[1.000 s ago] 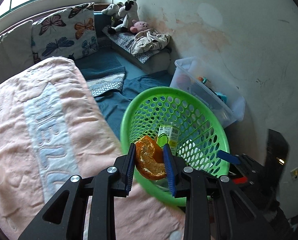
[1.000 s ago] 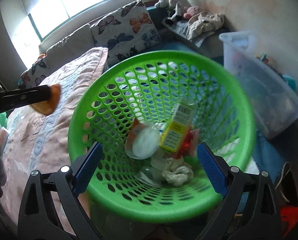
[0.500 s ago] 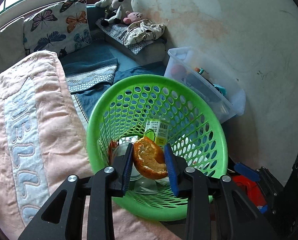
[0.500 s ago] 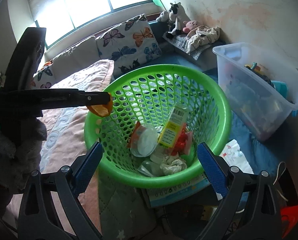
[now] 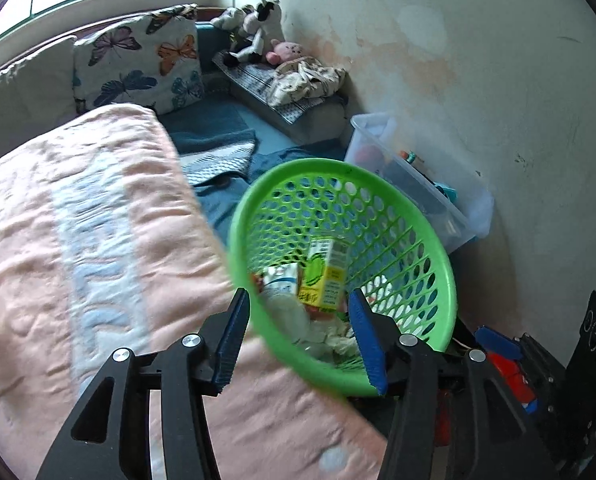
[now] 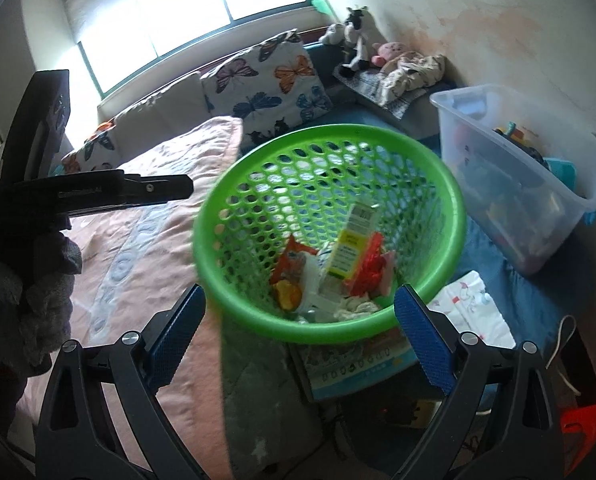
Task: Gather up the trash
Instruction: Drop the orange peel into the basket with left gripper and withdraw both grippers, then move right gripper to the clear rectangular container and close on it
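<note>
The trash lies heaped in the bottom of a green basket: a yellow and white carton leaning upright, an orange peel, a red wrapper, a white cup lid and a wad of crumpled tissue. The basket stands just beside the edge of a bed covered with a pink blanket, tilted a little toward the cameras, with a clear plastic box of toys near it by the wall. The left gripper hangs over the near rim of the basket; its fingers have just been opening and stand moderately apart with nothing between them. The right gripper is held back from the basket, fingers wide apart and empty, the basket's near rim showing between them. In the right wrist view the left gripper's black arm reaches in from the left above the blanket, a grey-gloved hand around its handle.
</note>
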`<state>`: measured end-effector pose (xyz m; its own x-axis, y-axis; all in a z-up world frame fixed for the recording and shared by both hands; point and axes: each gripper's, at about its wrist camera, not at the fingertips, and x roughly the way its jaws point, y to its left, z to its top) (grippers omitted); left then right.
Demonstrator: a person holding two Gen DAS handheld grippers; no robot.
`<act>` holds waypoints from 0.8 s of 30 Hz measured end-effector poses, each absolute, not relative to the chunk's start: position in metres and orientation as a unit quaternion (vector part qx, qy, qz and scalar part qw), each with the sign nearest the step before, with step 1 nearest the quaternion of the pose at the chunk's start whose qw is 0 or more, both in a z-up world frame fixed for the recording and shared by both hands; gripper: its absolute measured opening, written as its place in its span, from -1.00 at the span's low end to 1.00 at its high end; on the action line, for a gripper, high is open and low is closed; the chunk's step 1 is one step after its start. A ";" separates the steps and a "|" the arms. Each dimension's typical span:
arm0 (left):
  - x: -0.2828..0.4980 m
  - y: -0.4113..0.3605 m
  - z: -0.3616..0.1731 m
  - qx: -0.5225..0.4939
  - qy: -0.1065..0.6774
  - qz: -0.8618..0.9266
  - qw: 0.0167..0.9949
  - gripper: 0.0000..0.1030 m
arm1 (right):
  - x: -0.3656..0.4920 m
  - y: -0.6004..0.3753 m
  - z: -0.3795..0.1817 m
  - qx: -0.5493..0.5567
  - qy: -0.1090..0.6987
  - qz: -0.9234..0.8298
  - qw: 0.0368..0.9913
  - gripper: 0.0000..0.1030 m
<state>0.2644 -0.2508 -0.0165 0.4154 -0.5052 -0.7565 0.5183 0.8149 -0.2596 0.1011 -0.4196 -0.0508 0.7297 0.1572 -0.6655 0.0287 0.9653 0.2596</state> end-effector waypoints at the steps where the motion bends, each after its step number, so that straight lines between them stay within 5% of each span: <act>1: 0.262 -0.244 -0.015 0.005 0.446 -0.301 0.843 0.00 | 0.100 -0.413 -0.049 0.121 0.366 0.044 0.922 0.83; 24: 0.218 -0.055 0.004 -0.047 0.418 -0.168 0.892 0.33 | 0.111 -0.245 -0.045 -0.016 0.395 0.236 0.888 0.65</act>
<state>0.2176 -0.0553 0.0041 0.5949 -0.3378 -0.7294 0.2597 0.9395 -0.2233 0.1110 -0.2449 -0.0446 0.5772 0.4063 -0.7083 -0.4318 0.8881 0.1577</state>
